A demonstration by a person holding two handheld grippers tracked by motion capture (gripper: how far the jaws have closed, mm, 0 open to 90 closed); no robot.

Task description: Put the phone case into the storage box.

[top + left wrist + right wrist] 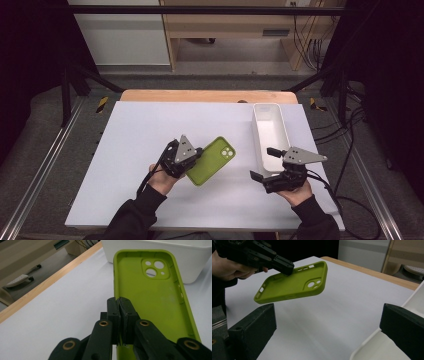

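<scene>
Nearest the high camera are the person's two dark-sleeved forearms, each hand gripping a black two-jaw tool over the white-covered worktop (150,130) with its pale wooden far edge. The left tongs (196,156) are pressed together on the long side wall of a lime-green soft plastic phone case (212,160), one jaw inside the wall and one outside; the left gripper view shows the two jaws nearly meeting with only the thin green rim between them. The case hangs off the worktop, tilted, its open hollow side up and its camera cut-out with three round holes at the far end, towards the tray. No brand, label or writing can be read on the case, the tray or the tools. The white rectangular plastic tray (257,135) lies lengthwise at the right side of the worktop; what can be seen of its inside holds nothing. The right tongs (265,162) stand wide apart and hold nothing, with their tips at the near end of the tray; in the right gripper view one jaw is over the tray's white rim and the other over the bare worktop, with the held green case well beyond them to the left.
</scene>
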